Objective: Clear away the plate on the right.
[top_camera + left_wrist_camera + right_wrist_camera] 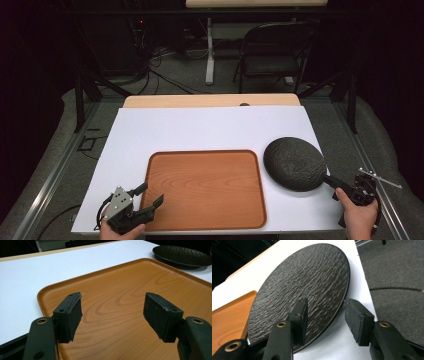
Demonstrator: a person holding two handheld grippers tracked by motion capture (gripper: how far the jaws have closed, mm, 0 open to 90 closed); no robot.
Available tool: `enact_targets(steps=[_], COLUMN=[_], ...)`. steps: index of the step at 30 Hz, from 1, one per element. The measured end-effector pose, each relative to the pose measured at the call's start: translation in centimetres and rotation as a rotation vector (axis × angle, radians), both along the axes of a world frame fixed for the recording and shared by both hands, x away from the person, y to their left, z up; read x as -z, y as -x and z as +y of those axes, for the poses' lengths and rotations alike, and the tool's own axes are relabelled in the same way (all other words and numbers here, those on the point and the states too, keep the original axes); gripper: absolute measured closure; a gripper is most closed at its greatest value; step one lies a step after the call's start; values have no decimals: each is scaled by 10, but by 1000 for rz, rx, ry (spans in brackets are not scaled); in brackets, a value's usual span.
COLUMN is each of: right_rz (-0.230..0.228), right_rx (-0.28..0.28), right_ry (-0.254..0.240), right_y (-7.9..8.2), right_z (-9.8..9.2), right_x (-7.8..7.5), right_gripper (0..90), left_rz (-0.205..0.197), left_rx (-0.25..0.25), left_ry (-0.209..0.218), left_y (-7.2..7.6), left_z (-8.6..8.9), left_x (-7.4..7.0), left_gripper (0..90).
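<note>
The plate [295, 163] is round, black and shallow, its face rough with fine ripples and its rim thin and smooth. It lies on the right part of the counter [200, 127], just beside the right edge of the tray [205, 187] and close to the counter's right edge. The right tool [332, 182] straddles the plate's near rim: one jaw stands over the rippled face, the other outside the rim above the white top, and a gap shows between the outer pad and the rim, so the plate is not yet gripped. The left tool [150, 196] hangs with its jaws wide over the tray's near left corner, nothing between them. The tray is a wood-grain rectangle with rounded corners and a low raised lip, bare inside. The counter has a white top with a pale wooden strip along its far edge. Beyond it the room is dark, with grey floor, loose cables and a folding chair [272, 50]. The far half of the white top lies bare, and a strip of it runs left of the tray.
</note>
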State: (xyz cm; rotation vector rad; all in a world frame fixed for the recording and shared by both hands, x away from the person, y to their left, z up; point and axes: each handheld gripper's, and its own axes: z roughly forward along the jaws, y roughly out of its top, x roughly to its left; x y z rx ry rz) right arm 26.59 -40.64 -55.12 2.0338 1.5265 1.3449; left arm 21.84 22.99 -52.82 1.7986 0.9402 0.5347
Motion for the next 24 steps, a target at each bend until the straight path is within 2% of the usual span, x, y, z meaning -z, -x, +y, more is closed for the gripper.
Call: enact_targets(steps=[1,3,13,16,19,24], right_rz=[0,23,50,53,59,56], right_rx=[0,2,-2,-7,-10,-16], right_ry=[0,-38,-76,-76,-105,-117], right_y=[0,-2,-7,-7,-9,-11], right_z=[0,-1,1,0,0,0], right_x=[0,2,8,10,12,15], right_gripper=[540,556,565,565,569,569], left_rz=[0,0,0,-1,-1,-1], left_rx=[0,1,1,2,2,2], left_ry=[0,0,-1,-2,-2,-3], left_y=[0,0,0,0,0,0], left_z=[0,0,0,0,0,0], left_x=[0,0,0,0,0,0], left_gripper=[310,309,310,310,310,310])
